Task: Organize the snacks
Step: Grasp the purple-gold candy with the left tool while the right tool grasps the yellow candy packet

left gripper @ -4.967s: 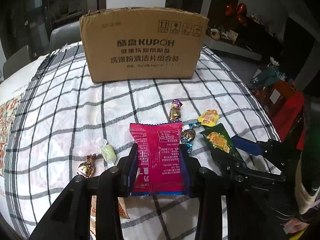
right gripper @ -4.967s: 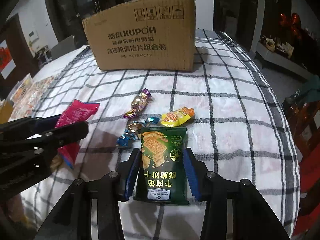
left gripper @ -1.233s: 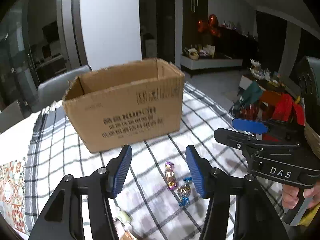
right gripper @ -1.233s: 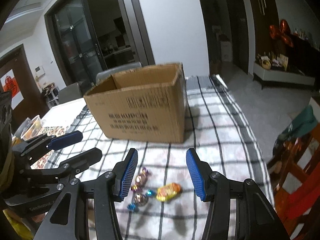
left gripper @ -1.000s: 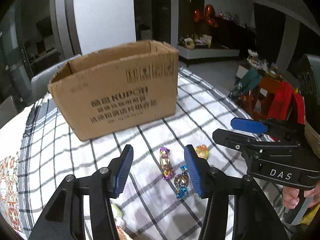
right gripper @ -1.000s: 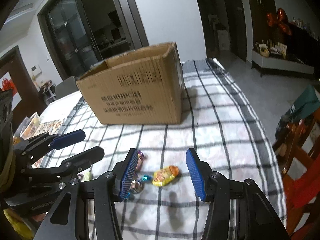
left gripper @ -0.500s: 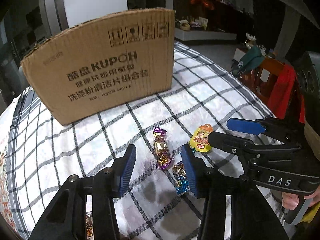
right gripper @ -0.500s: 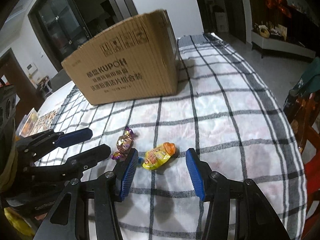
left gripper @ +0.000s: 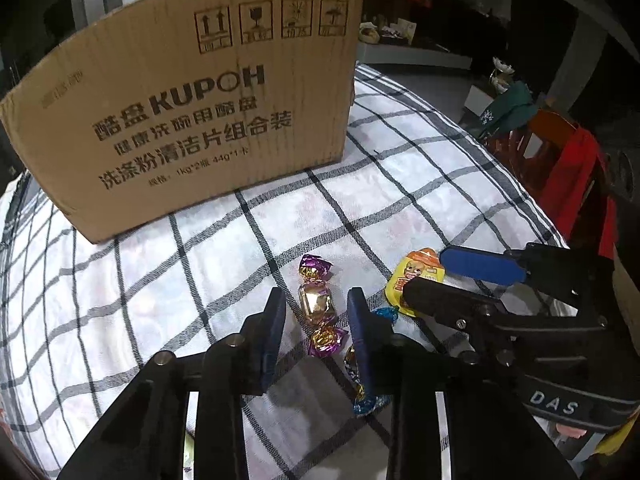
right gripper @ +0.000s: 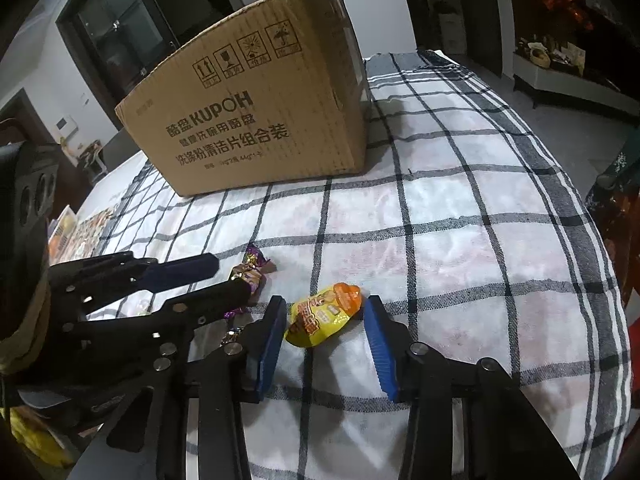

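My left gripper [left gripper: 316,300] is open, low over the checked cloth, its pads on either side of a gold candy with purple twisted ends [left gripper: 316,300]. My right gripper [right gripper: 326,320] is open around a yellow and orange snack packet [right gripper: 324,316]; that packet also shows in the left wrist view [left gripper: 412,280]. A blue and gold candy [left gripper: 360,368] lies partly behind my left gripper's right finger. The brown cardboard box [left gripper: 188,120] stands behind the snacks; its inside is hidden.
The table carries a black and white checked cloth [right gripper: 460,240]. The right gripper [left gripper: 500,308] sits close to the right of the left one. Red and green items [left gripper: 560,152] stand off the table's right edge. A patterned mat [right gripper: 76,232] lies at far left.
Both grippers have come down from above the box to the cloth. The left now brackets the gold candy, the right the yellow packet. The red and green packets from before are out of view.
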